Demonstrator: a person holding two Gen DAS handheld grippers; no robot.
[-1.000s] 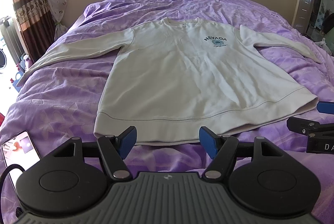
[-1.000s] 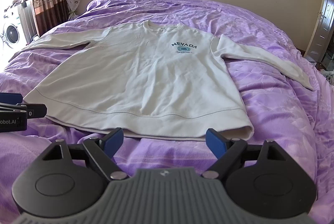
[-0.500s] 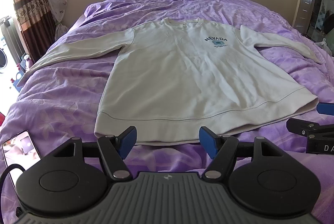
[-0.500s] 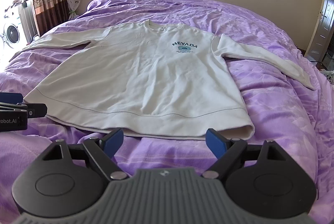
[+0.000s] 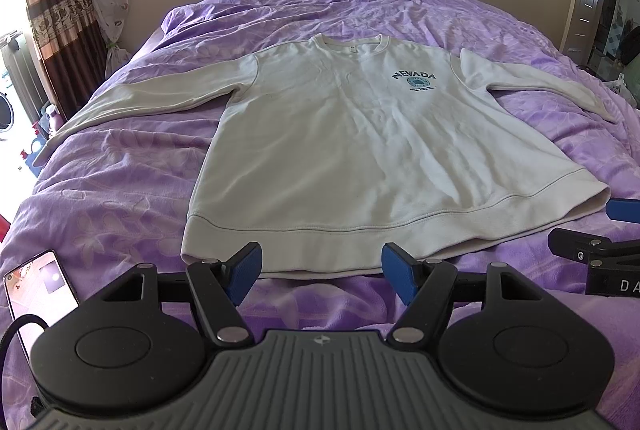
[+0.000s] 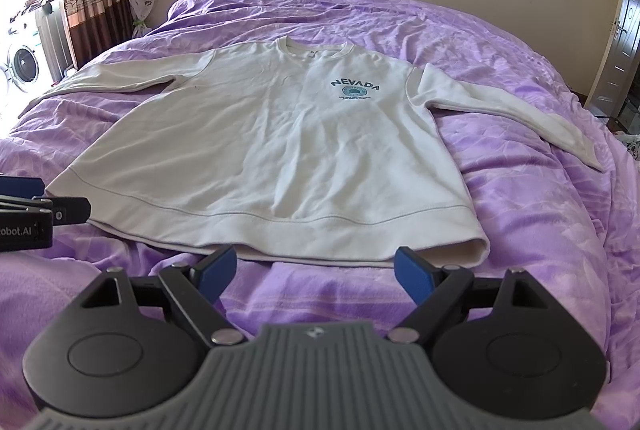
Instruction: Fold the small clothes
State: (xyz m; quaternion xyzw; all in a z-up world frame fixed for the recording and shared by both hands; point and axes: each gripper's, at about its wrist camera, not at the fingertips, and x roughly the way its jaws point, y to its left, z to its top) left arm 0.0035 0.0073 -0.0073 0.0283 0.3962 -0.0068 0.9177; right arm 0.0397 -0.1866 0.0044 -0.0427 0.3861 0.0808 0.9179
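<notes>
Left wrist view: nothing has shifted; the left gripper [image 5: 321,276], spread wide and empty, still hovers near the hem of the cream long-sleeved cotton sweatshirt [image 5: 360,153], lying flat on the purple bedspread [image 5: 120,197].

Right wrist view: the right gripper [image 6: 316,276] likewise stays wide and empty; folding looks unstarted.

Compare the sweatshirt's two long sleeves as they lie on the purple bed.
The cream sweatshirt's left-hand sleeve runs to the purple bedspread's edge, cuff drooping over; the right-hand sleeve stays wholly on top. The left lies nearly straight, the right angles down. Both lie flat, unfolded.
</notes>
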